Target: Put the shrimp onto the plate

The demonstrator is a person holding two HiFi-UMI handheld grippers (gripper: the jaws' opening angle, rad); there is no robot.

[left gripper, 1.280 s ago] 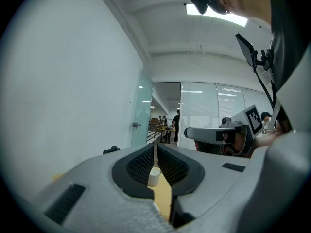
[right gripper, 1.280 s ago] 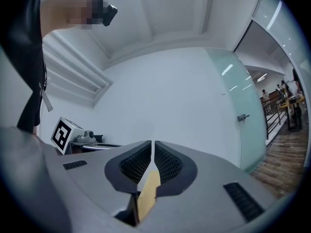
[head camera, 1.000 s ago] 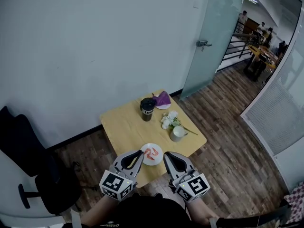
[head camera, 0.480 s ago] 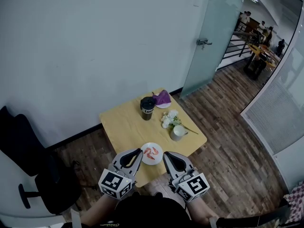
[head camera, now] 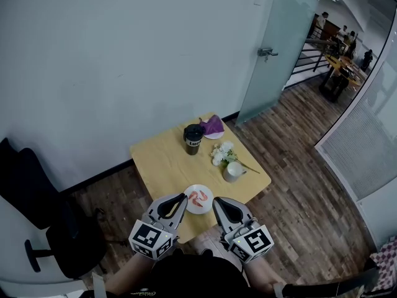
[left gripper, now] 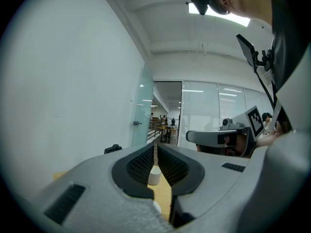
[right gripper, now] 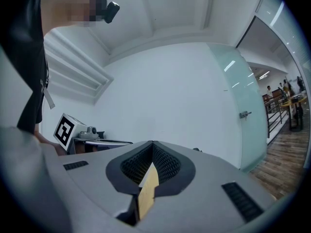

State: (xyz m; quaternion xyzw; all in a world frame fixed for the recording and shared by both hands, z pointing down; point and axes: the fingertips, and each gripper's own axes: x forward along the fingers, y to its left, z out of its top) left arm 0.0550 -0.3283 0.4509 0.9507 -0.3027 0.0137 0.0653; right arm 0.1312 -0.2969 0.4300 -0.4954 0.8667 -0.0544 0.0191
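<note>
Little has moved in the last second at the small wooden table (head camera: 166, 161). The person holds both grippers drawn back at waist height, just off the table's near edge, as they were a moment ago. The shrimp (head camera: 198, 196) has not stirred either. It lies on the white plate (head camera: 200, 208), which sits at the near edge between the two sets of jaws and clear of both.

The left gripper (head camera: 183, 198) is clenched on nothing. Its ribbed pads meet at the tips, and only a sliver of tabletop and the mug (head camera: 233, 173) shows through the gap below them. The right gripper (head camera: 216, 201) is likewise closed and empty, with only the tabletop showing in the slit under its pads.

With the shrimp on the plate and neither tool reaching for it, the job looks finished and the person appears to be standing by.

The shrimp shows as a small pink-orange cluster, curled, near the middle of the plate. From here it is too small to count the pieces.

Farther back, a black cup (head camera: 193, 139) and a purple napkin (head camera: 213, 128) sit at the far corner. White flowers (head camera: 221, 154) lie beside the mug towards the right edge, all well apart from the plate.
</note>
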